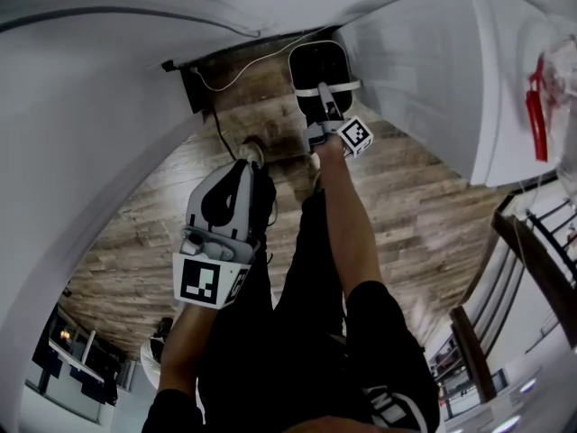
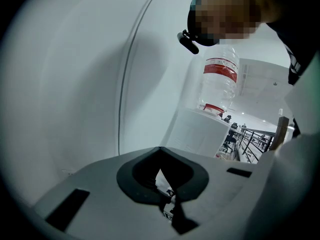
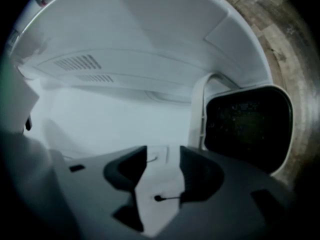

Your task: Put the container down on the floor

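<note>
Plank floor point(image 1: 424, 215): container point(image 3: 247, 129) looks landed; my right gripper point(image 3: 163, 156) gapes empty beside it, left gripper point(image 2: 160, 151) pinched shut; next, withdraw.

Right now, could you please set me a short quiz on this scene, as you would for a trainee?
1. True or false: the left gripper has its jaws together, with nothing between them.
2. The label band on the clear bottle is: A red, B green, C blue.
3. Which gripper reaches out toward the black container?

Key: 1 true; 2 A; 3 the right gripper.
</note>
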Motion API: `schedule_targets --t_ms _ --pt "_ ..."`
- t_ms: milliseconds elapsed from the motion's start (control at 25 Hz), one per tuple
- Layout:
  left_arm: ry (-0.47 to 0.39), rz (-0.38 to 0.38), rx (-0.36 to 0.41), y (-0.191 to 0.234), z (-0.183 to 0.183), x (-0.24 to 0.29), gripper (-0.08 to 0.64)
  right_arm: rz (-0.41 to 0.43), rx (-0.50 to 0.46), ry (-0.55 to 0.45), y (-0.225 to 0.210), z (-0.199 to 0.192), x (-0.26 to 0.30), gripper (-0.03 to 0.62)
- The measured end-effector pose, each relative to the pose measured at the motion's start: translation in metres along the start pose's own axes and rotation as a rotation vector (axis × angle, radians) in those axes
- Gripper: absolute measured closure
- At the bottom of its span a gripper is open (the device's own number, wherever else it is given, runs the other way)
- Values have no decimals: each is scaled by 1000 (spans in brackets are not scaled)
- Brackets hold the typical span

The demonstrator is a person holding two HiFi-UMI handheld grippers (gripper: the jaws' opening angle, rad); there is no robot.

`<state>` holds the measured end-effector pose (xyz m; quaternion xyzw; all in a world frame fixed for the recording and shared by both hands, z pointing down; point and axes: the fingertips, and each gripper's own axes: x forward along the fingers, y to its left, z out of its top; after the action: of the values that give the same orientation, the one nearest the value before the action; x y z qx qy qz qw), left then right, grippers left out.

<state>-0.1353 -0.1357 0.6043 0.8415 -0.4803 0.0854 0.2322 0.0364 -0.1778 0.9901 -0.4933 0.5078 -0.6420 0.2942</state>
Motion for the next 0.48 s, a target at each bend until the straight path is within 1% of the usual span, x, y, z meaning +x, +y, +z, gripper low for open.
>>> schedule_targets --t_ms 240,320,480 --pt "5 2 -7 4 -1 1 529 7 -11 16 2 0 7 380" --pt "12 4 -8 6 -2 2 529 9 -12 11 2 2 10 399" --pt "8 10 -6 10 1 0 529 9 -23 11 5 3 13 397"
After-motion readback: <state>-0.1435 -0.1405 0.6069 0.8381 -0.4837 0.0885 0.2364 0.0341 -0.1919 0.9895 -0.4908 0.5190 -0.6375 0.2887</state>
